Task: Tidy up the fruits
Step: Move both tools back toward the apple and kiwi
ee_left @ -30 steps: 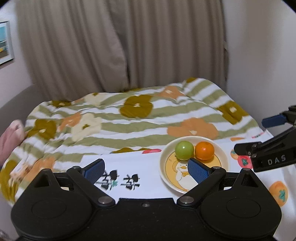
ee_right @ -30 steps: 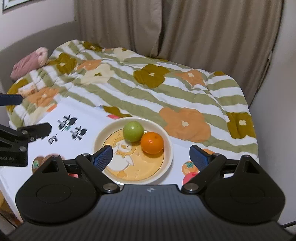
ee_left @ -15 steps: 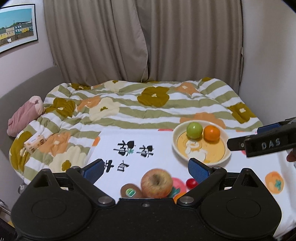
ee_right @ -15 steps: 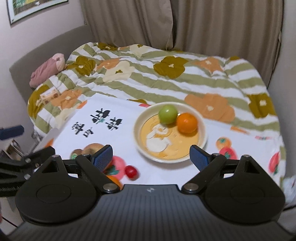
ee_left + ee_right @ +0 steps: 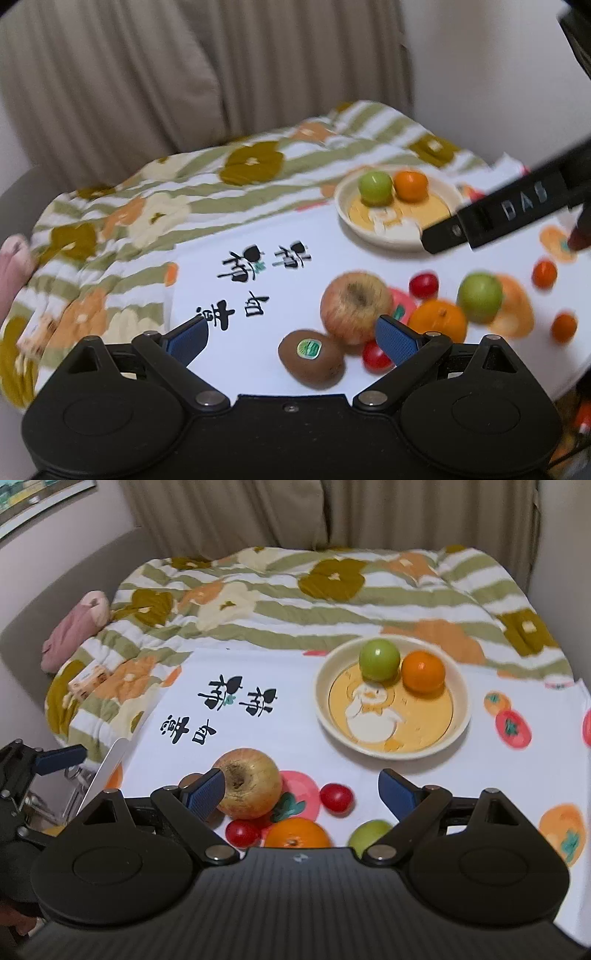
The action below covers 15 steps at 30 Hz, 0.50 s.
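Observation:
A cream plate (image 5: 320,698) with a duck print holds a green fruit (image 5: 379,660) and an orange (image 5: 423,672). Nearer me on the white cloth lie an apple (image 5: 249,788), two cherry tomatoes (image 5: 335,798), another orange (image 5: 297,836) and another green fruit (image 5: 369,834). My right gripper (image 5: 301,794) is open above this group. In the left wrist view my left gripper (image 5: 291,338) is open, with a kiwi (image 5: 312,358) and the apple (image 5: 354,308) between its fingers but not touched. The plate (image 5: 342,205) lies beyond.
The cloth (image 5: 280,734) carries black characters and printed persimmons. A flowered quilt (image 5: 332,590) covers the bed behind the table, with a pink bundle (image 5: 77,627) at its left and curtains beyond. One finger of the right gripper (image 5: 498,218) crosses the left wrist view.
Both views have pulled back and tipped down toward the table's near edge. The loose fruits in front of the plate have come into view. Both grippers stay open.

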Tool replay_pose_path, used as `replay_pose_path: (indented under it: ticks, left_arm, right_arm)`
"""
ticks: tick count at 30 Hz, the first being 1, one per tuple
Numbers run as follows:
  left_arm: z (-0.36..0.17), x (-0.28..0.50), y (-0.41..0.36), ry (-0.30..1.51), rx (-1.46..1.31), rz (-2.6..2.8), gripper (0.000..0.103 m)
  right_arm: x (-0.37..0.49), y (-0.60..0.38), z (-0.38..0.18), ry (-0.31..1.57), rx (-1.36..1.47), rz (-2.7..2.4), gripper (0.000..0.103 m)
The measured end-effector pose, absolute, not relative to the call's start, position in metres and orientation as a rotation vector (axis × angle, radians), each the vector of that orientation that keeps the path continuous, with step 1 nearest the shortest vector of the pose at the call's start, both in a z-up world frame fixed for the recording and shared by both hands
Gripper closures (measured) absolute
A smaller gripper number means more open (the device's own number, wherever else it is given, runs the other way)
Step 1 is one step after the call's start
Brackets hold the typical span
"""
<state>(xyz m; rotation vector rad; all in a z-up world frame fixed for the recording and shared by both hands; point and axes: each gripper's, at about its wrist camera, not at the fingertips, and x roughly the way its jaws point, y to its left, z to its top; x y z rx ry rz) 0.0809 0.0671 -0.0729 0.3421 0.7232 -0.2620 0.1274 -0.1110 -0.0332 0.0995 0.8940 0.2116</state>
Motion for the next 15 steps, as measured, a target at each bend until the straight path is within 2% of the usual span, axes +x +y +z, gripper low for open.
replay_pose_path:
  ticks: [15]
  left_arm:
    - [-0.135,0.126,0.092,0.797,0.453,-0.531,0.005]
  right_arm:
    - [0.144,-0.062,-0.084,0.971,0.171,0.123,0.000]
